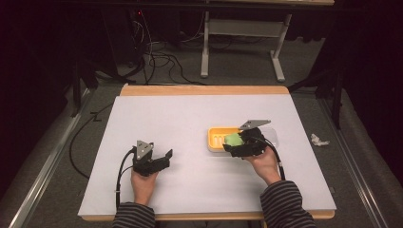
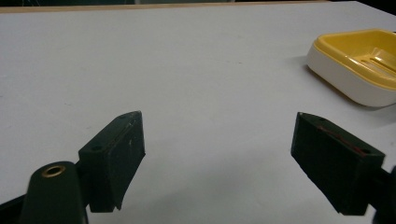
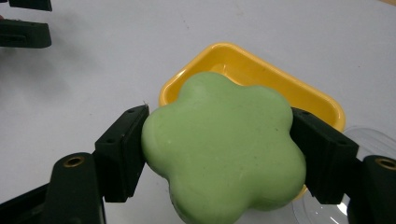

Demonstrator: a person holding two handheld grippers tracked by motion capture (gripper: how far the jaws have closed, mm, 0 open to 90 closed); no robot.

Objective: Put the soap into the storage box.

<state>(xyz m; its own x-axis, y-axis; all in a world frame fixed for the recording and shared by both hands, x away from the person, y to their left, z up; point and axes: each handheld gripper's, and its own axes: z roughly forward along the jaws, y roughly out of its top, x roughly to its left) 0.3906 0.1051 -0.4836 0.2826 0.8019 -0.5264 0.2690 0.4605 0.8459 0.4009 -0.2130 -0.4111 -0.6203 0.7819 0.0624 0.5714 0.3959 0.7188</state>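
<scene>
A green flower-shaped soap [image 3: 224, 149] is clamped between the two black jaws of my right gripper [image 3: 217, 154], held just above the near edge of a yellow soap dish [image 3: 261, 79]. In the high view the right gripper [image 1: 237, 142] hangs over the dish [image 1: 217, 138] with the soap [image 1: 233, 139] at its tip. My left gripper [image 1: 164, 156] rests on the white table at the left, jaws wide apart with nothing between them. The left gripper view has its fingers [image 2: 116, 154] spread over bare table, and the yellow dish [image 2: 359, 63] lies far right.
The white table top [image 1: 190, 123] has a wooden edge at the back. A clear plastic lid [image 3: 369, 140] lies beside the dish. A crumpled white scrap [image 1: 318, 139] lies on the floor to the right. Cables and a desk frame [image 1: 242, 42] stand beyond the table.
</scene>
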